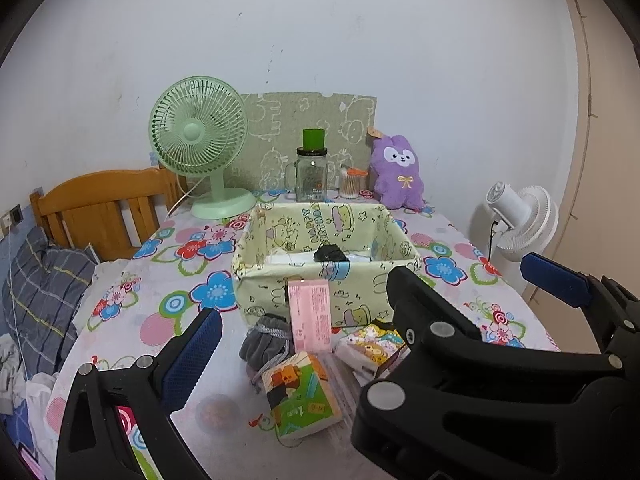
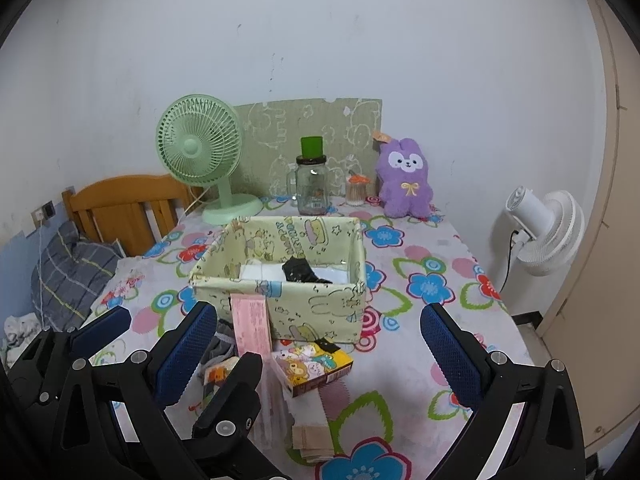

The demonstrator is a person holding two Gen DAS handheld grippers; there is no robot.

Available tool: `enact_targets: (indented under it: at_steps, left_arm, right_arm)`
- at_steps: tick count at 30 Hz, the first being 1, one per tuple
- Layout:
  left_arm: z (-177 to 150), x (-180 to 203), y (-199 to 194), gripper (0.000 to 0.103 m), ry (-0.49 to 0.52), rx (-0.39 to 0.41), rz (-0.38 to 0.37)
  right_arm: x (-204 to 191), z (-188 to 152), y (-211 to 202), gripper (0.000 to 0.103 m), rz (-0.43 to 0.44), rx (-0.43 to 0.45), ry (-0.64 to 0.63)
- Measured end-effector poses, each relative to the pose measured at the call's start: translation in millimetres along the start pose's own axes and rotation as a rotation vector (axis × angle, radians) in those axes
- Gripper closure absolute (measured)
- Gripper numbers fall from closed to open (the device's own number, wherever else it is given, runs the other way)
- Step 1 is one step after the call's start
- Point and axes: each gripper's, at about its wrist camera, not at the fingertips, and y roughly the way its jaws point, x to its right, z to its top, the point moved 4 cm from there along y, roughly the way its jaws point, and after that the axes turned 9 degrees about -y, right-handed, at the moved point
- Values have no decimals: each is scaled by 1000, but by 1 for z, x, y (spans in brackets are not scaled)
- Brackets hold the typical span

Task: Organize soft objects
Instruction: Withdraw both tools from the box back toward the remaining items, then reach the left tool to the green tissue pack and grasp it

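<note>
Table with floral cloth [image 2: 420, 344]. Centre: open yellow fabric storage box [image 2: 320, 308] printed with cartoons, holding a black soft item [image 2: 301, 270] on white folded material. Against its near wall leans a pink pack [image 2: 253, 326]; beside it on the cloth lie a grey drawstring pouch [image 1: 266, 338], a green-and-orange tissue pack [image 1: 300, 396] and a cartoon-printed carton [image 2: 316, 366]. Left gripper [image 1: 370, 300] and right gripper [image 2: 320, 338] hover above this cluster, jaws spread wide, grasping nothing. Rear: green desk fan [image 1: 200, 140], glass jar [image 1: 312, 176], purple plush rabbit [image 1: 398, 172]
</note>
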Motion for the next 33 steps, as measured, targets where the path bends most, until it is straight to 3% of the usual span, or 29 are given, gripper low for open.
enact_targets:
  at_steps: [23, 33]
  left_arm:
    - [-39, -9, 24, 1, -17, -21, 33]
    - [-56, -18, 45, 9, -30, -91, 51]
  right_arm:
    - [-5, -42, 29, 1, 20, -43, 31]
    - [-10, -60, 54, 1, 33, -116, 39]
